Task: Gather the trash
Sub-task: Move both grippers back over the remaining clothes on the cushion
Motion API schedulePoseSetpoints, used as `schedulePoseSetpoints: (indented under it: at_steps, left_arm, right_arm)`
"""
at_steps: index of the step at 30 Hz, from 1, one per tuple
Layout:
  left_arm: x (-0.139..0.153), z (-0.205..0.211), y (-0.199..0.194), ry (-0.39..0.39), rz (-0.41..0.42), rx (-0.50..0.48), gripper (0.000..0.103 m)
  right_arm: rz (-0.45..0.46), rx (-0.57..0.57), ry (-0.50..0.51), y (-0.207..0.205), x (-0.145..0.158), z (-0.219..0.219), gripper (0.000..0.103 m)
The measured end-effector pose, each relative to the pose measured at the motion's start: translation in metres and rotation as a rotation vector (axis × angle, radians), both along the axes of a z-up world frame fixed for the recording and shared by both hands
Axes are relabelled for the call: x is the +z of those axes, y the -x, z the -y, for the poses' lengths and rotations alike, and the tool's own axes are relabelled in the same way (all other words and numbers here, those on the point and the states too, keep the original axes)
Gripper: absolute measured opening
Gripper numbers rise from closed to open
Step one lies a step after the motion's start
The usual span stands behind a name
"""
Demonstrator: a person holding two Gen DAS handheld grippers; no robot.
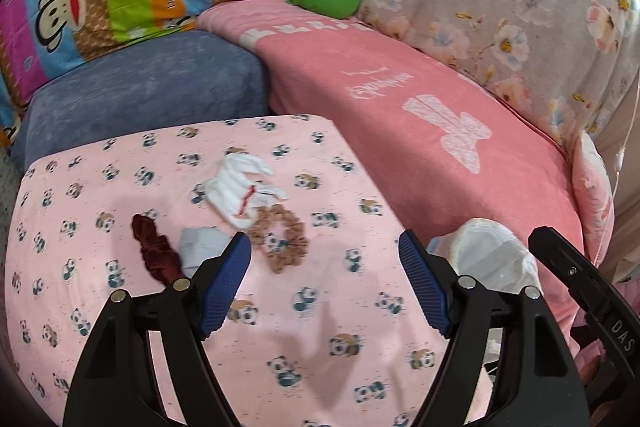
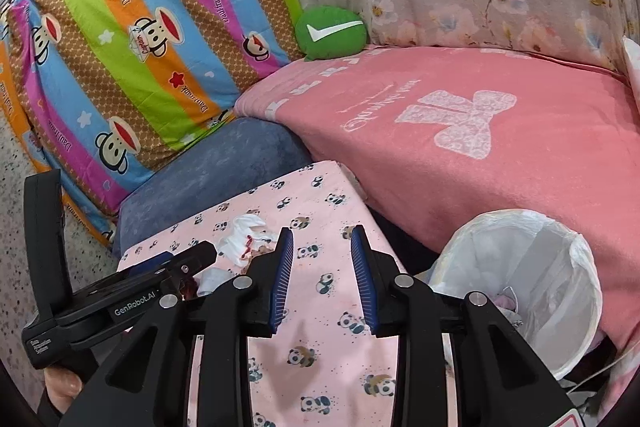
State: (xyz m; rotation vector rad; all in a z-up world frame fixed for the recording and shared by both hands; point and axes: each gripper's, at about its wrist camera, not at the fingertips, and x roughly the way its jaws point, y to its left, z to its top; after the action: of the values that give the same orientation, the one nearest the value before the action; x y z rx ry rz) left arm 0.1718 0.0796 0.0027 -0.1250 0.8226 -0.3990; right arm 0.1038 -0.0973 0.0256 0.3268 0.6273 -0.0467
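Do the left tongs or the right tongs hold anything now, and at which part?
Nothing is held. The left tongs and the right tongs are both open, with only the panda cloth showing between them.

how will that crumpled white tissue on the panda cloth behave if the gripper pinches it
The tissue looks thin and crumpled, so it is probably very light and floppy and should squash flat between the pads. Its loose flaps may dangle. It likely won't roll or slip on the cloth.

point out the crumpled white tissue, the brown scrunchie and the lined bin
crumpled white tissue [image 1: 240, 189], left wrist view, middle of the wad
brown scrunchie [image 1: 298, 233], left wrist view, right side of the ring
lined bin [image 2: 580, 267], right wrist view, far rim
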Motion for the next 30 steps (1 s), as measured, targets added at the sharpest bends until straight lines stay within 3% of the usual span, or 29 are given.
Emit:
schedulePoseSetpoints:
  at_steps: [3, 7, 23, 25, 30]
  left_arm:
    - [-0.005, -0.017, -0.002, -0.006, -0.006, 0.027, 0.073]
    - [-0.015, -0.039, -0.006, -0.001, -0.028, 0.068, 0.076]
    - [-0.065, -0.114, -0.020, 0.012, -0.151, 0.212, 0.081]
    - [-0.072, -0.120, -0.023, 0.018, -0.173, 0.229, 0.083]
    - [-0.082, -0.132, -0.031, 0.035, -0.203, 0.257, 0.086]
  right_arm:
    - [-0.021, 0.032, 0.007, -0.008, -0.007, -0.023, 0.033]
    - [-0.041, 0.055, 0.011, -0.017, -0.017, -0.046, 0.043]
    - [-0.138, 0.131, 0.012, -0.048, -0.058, -0.114, 0.050]
    - [-0.148, 0.135, 0.011, -0.054, -0.065, -0.121, 0.057]
    - [-0.187, 0.158, 0.010, -0.069, -0.083, -0.135, 0.060]
